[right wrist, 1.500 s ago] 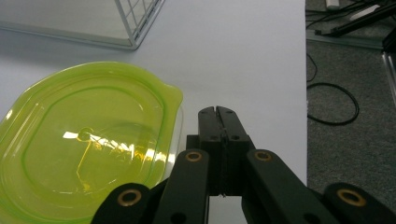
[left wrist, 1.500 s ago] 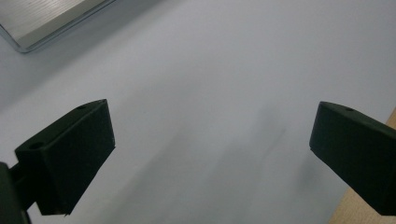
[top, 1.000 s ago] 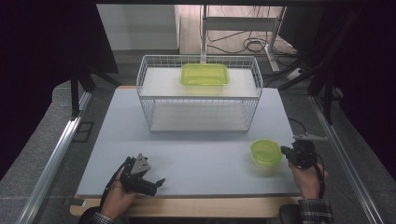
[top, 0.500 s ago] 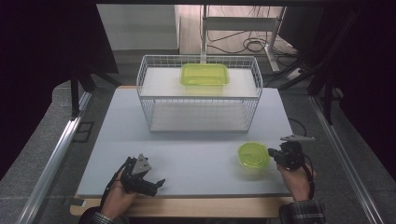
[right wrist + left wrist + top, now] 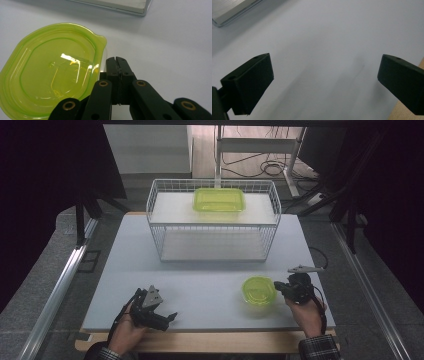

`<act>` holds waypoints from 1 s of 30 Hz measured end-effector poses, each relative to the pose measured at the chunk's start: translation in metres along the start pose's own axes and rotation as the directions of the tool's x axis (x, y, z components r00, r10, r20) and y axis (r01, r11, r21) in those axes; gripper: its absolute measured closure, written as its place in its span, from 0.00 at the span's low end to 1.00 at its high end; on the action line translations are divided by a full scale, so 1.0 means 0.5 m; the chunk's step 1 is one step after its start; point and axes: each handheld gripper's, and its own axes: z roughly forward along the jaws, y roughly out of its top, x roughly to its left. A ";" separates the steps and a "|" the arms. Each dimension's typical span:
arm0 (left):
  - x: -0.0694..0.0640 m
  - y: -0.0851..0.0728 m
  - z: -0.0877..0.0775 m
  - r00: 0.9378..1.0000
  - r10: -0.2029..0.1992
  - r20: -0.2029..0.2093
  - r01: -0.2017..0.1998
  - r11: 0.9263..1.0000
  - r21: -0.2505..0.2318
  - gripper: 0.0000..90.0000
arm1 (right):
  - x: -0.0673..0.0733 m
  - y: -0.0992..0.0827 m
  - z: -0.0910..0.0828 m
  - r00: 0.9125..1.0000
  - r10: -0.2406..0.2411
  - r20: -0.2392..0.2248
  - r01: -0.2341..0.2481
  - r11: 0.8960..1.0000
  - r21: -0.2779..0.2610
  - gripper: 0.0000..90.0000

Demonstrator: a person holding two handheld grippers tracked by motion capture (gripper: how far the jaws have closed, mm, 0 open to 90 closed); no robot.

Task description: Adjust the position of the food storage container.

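— green plastic, what is it and where does it lie?

— a round yellow-green container (image 5: pixel 258 291) with a clear lid, flat on the white table (image 5: pixel 210 280), near the front edge on the right side. in the right gripper view (image 5: pixel 53 72) its lid rim runs right up beside the jaws.

— and the right gripper (image 5: pixel 280 287)?

— held in the person's right hand (image 5: pixel 306 309), just right of the container. its jaws are pressed together, pad against pad, with nothing seen between them; the tips sit touching or just beside the lid's rim, i cannot tell which.

— the left gripper (image 5: pixel 167 316)?

— in the left hand (image 5: pixel 126 332) at the front left, well apart from the container. its jaws stand wide, bare table between them, nothing held.

— anything else?

— a white wire basket (image 5: pixel 212 222) at the back of the table, with a rectangular yellow-green container (image 5: pixel 219 200) resting on its upper shelf.
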 end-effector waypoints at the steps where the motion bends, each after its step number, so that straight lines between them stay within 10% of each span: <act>1: 0.000 0.000 0.000 1.000 0.000 0.000 0.000 1.000 0.001 0.00 | -0.002 -0.001 -0.004 1.000 -0.008 0.025 0.008 1.000 0.001 0.99; 16: -0.003 0.001 0.003 1.000 0.020 -0.010 -0.020 1.000 0.013 0.00 | 0.027 -0.051 0.000 1.000 0.012 -0.024 -0.009 0.995 0.097 0.97; 30: -0.007 0.002 0.007 1.000 0.028 -0.007 -0.028 0.999 0.023 0.00 | 0.083 -0.013 0.054 0.989 -0.023 -0.149 0.038 0.994 0.102 0.97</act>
